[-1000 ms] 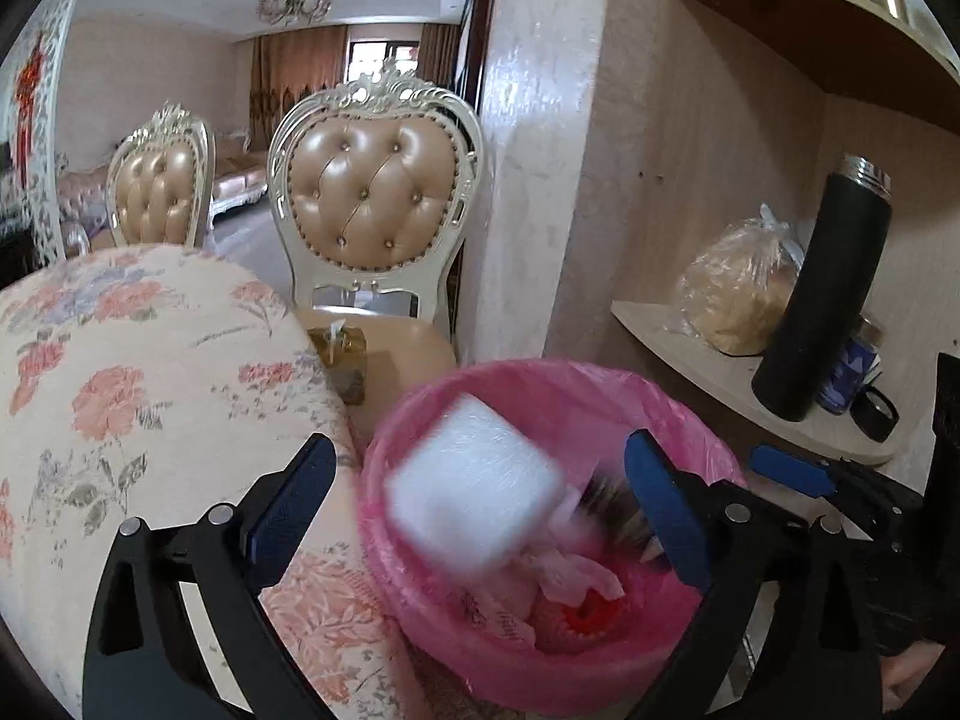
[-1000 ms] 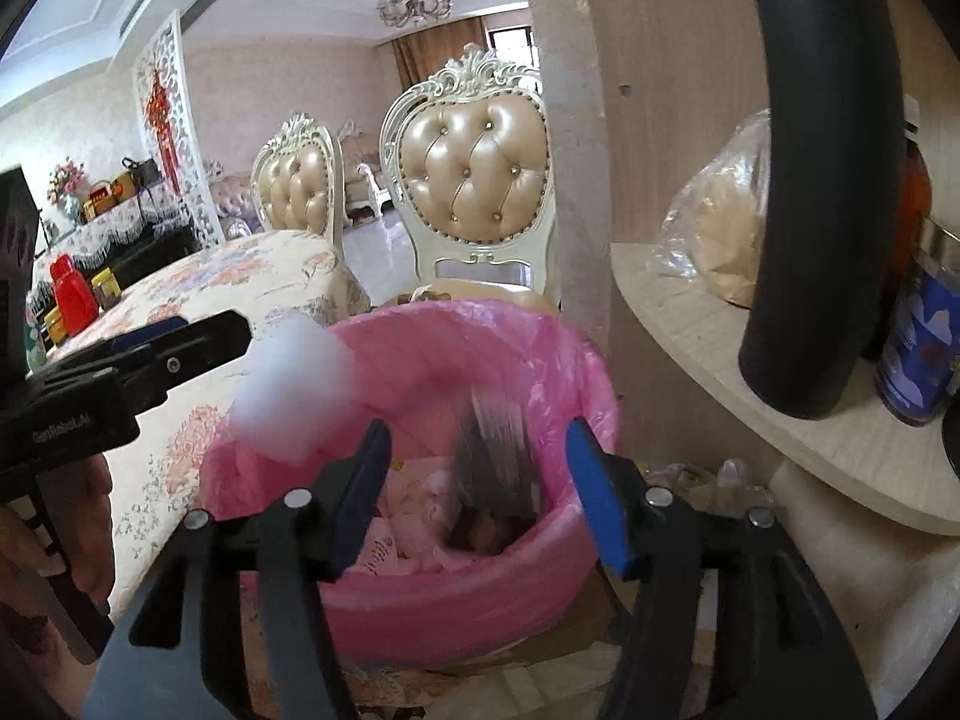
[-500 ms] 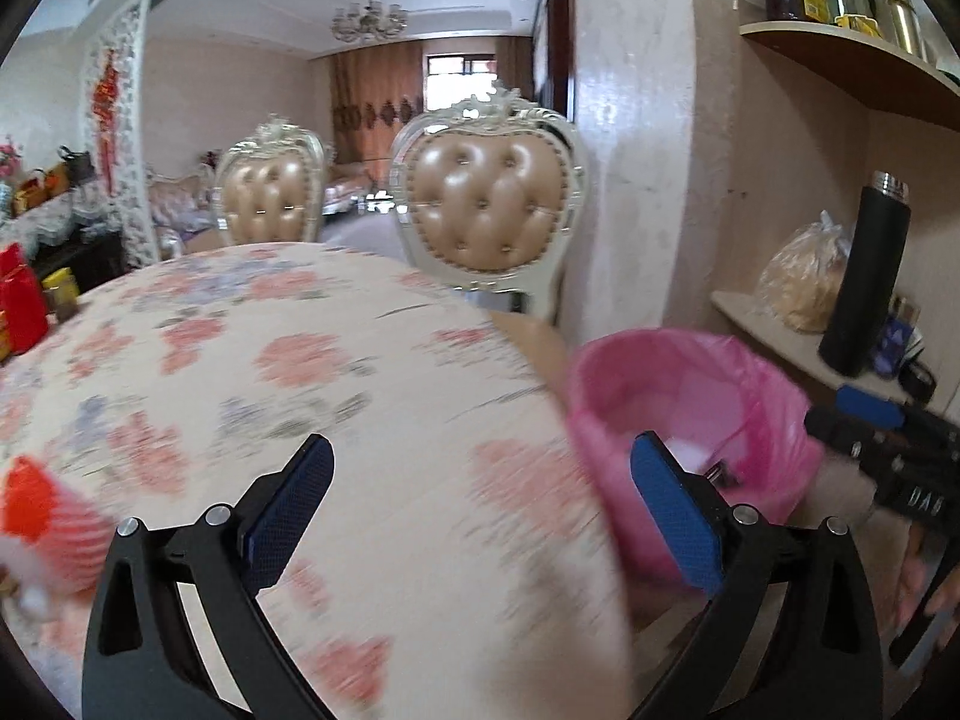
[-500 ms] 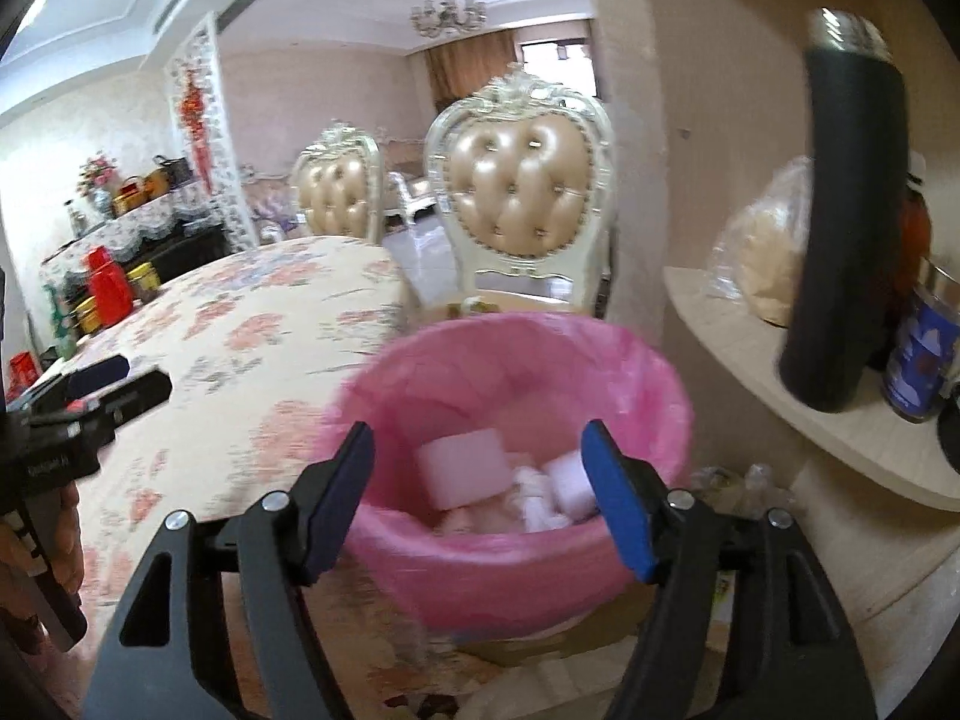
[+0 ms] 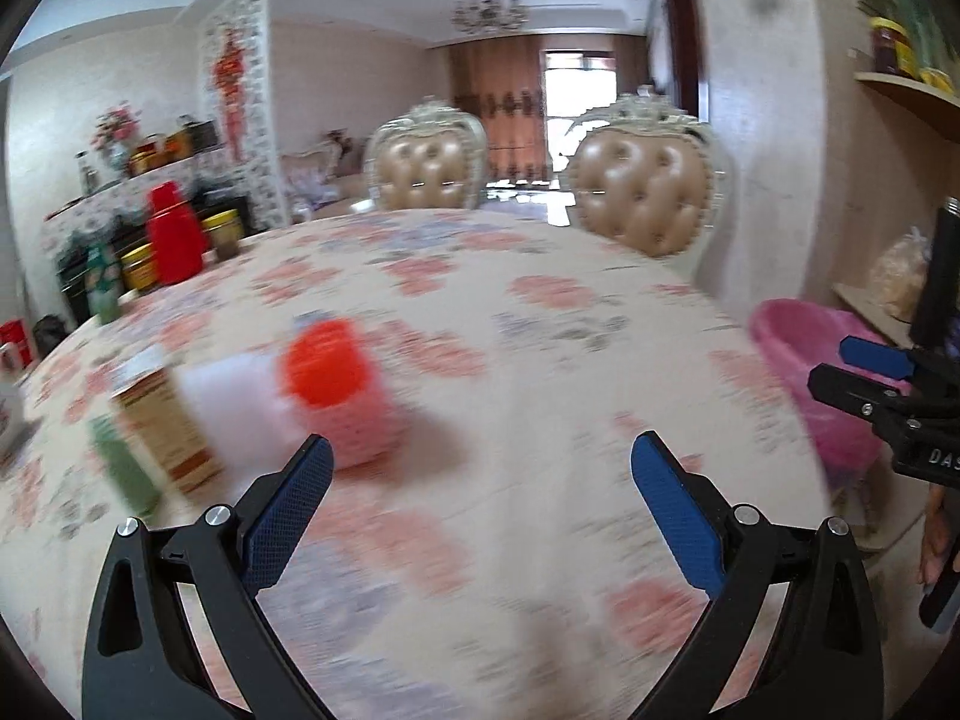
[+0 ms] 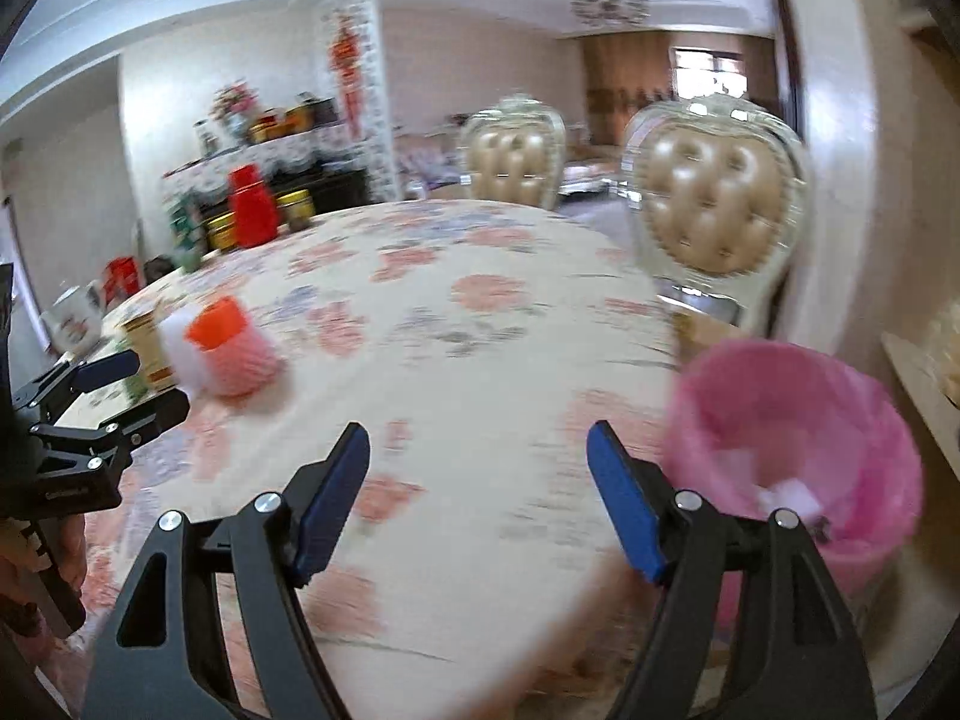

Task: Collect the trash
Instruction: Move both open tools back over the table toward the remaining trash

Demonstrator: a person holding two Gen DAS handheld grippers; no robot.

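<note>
1. Left gripper: blue-padded fingers spread wide, nothing between them, not touching anything. It hangs over the flowered cloth of the bench.
2. Right gripper: fingers also wide apart and holding nothing, up over the bench edge.
3. The trash on the bench is a blurry bunch just ahead and left of the left gripper: a pink cup with an orange-red top, something white touching it, a tan carton and a green thing beside that. Too smeared to say more.
4. The pink-lined bin sits off the bench's right edge, just right of the right gripper, with white scraps inside.
5. Room-wise: two tufted chairs at the far side of the bench, a red jug and jars at the left end, a sideboard behind them, a chandelier overhead, and wall shelves on the right.
</note>
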